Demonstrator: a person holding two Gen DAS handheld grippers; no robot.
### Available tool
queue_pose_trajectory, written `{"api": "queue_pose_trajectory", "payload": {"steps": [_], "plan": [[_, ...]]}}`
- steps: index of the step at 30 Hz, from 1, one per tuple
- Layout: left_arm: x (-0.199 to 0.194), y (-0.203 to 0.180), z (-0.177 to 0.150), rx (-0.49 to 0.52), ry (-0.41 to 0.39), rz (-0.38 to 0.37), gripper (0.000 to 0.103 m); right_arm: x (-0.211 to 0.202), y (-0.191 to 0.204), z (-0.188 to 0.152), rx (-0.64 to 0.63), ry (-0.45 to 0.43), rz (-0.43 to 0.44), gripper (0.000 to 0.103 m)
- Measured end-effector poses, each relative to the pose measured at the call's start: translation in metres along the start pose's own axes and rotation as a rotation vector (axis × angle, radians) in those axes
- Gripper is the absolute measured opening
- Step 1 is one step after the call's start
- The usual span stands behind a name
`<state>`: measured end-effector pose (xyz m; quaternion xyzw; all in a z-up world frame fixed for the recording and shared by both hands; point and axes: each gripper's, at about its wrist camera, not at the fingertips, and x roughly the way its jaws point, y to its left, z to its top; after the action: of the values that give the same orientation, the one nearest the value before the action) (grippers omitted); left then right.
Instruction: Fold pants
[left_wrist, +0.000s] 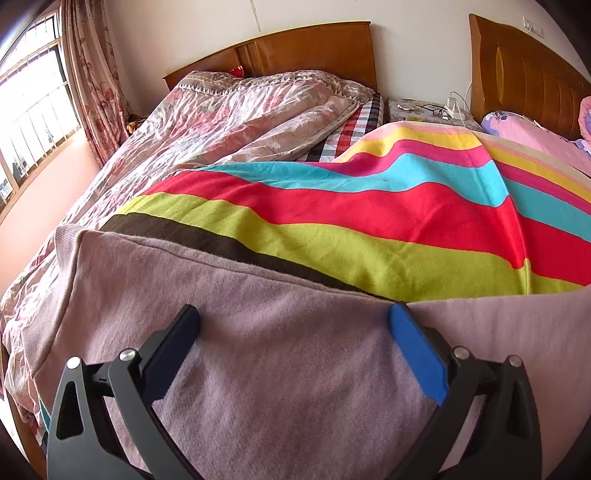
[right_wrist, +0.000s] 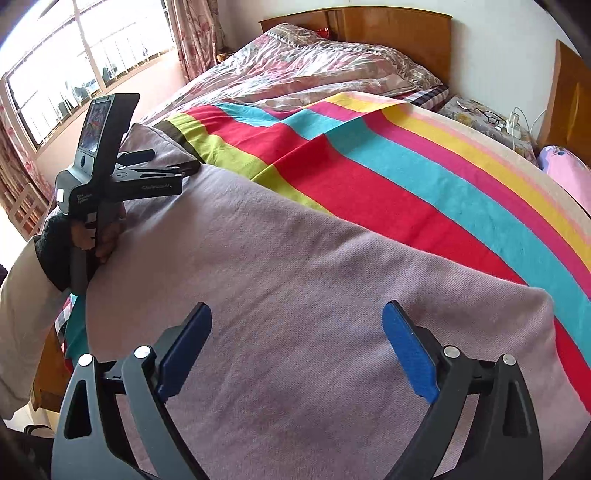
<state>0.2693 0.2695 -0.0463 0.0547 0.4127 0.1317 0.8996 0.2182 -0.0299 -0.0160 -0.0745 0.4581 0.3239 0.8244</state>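
Looking down the left wrist view: left gripper (left_wrist: 293, 319) fingers wide, nothing held, over mauve pants (left_wrist: 280, 369) lying on the striped blanket (left_wrist: 369, 206). Right wrist view: right gripper (right_wrist: 297, 319) fingers wide too, empty. Risk: pinching the blanket along with the pants, dragging both.

The pants (right_wrist: 295, 295) lie flat on a blanket (right_wrist: 406, 192) along the bed's near edge. A quilt (right_wrist: 303, 70) lies behind the blanket, toward the headboard (right_wrist: 399, 33). The left gripper (right_wrist: 162, 162) sits over the pants' left end.
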Motion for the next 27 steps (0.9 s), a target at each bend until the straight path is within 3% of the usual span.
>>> {"api": "queue_pose_trajectory", "payload": {"steps": [5,7,10,12,14,17,20,22,24,25,27], "plan": [[0.002,-0.001,0.000,0.003,-0.002,0.001,0.102,0.005,-0.014,-0.003,0.007,0.015,-0.051,0.092],[0.003,-0.003,0.001,0.004,0.006,0.002,0.102,-0.007,-0.025,-0.008,0.041,0.016,-0.114,0.092],[-0.024,-0.011,0.011,-0.035,-0.003,0.094,0.096,-0.038,-0.048,-0.025,0.104,-0.023,-0.168,0.092],[-0.072,-0.027,0.019,-0.088,-0.116,-0.032,0.097,-0.062,-0.063,-0.041,0.144,-0.055,-0.177,0.093],[-0.107,-0.066,0.026,-0.058,-0.183,-0.150,0.102,-0.079,-0.078,-0.058,0.183,-0.066,-0.197,0.093],[-0.113,-0.156,0.022,0.132,-0.096,-0.420,0.102,-0.094,-0.101,-0.081,0.252,-0.072,-0.229,0.093],[-0.099,-0.231,0.005,0.257,-0.021,-0.448,0.102,-0.104,-0.122,-0.103,0.324,-0.051,-0.259,0.094],[-0.086,-0.262,-0.004,0.289,0.030,-0.464,0.102,-0.110,-0.130,-0.119,0.336,-0.025,-0.268,0.094],[-0.083,-0.276,-0.007,0.317,0.013,-0.414,0.102,-0.112,-0.137,-0.139,0.336,0.045,-0.290,0.095],[-0.080,-0.277,-0.006,0.322,0.015,-0.399,0.102,-0.119,-0.136,-0.149,0.311,0.035,-0.279,0.095],[-0.073,-0.273,-0.004,0.299,0.036,-0.434,0.102,-0.133,-0.136,-0.169,0.296,0.044,-0.270,0.095]]}}
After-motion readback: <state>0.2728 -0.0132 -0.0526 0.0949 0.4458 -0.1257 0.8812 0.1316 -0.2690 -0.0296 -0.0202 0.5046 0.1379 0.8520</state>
